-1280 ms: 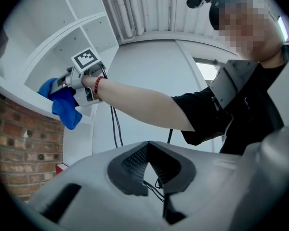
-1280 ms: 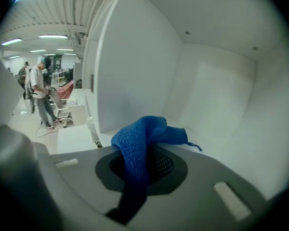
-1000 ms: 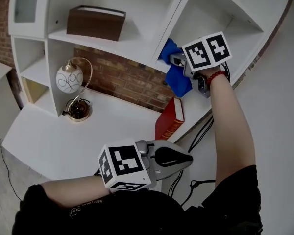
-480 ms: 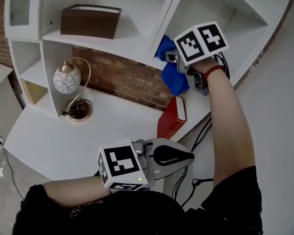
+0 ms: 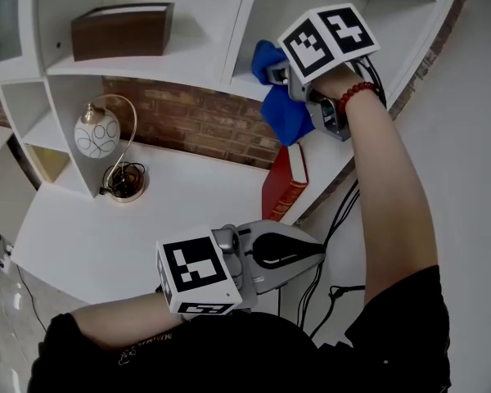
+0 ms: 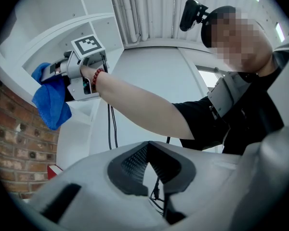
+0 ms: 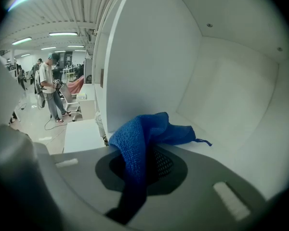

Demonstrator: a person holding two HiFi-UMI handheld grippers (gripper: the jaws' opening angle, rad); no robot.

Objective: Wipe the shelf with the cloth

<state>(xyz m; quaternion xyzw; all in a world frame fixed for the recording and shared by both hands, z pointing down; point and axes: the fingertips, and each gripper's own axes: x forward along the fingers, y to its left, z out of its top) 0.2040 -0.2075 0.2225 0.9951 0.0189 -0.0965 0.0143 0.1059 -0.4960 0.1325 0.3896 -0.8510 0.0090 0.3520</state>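
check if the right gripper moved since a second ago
Yes. The right gripper, jaws shut on the cloth, has slid away from the red book, deeper into the shelf.

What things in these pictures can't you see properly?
- Shelf floor under the blue cloth: the cloth covers it in the right gripper view, and the right gripper blocks it in the head view, so I can't tell whether there is dust.
- Brown box: the head view shows only its outside, so what's inside is hidden.
- Red book: any words on it are too small to read in the head view.
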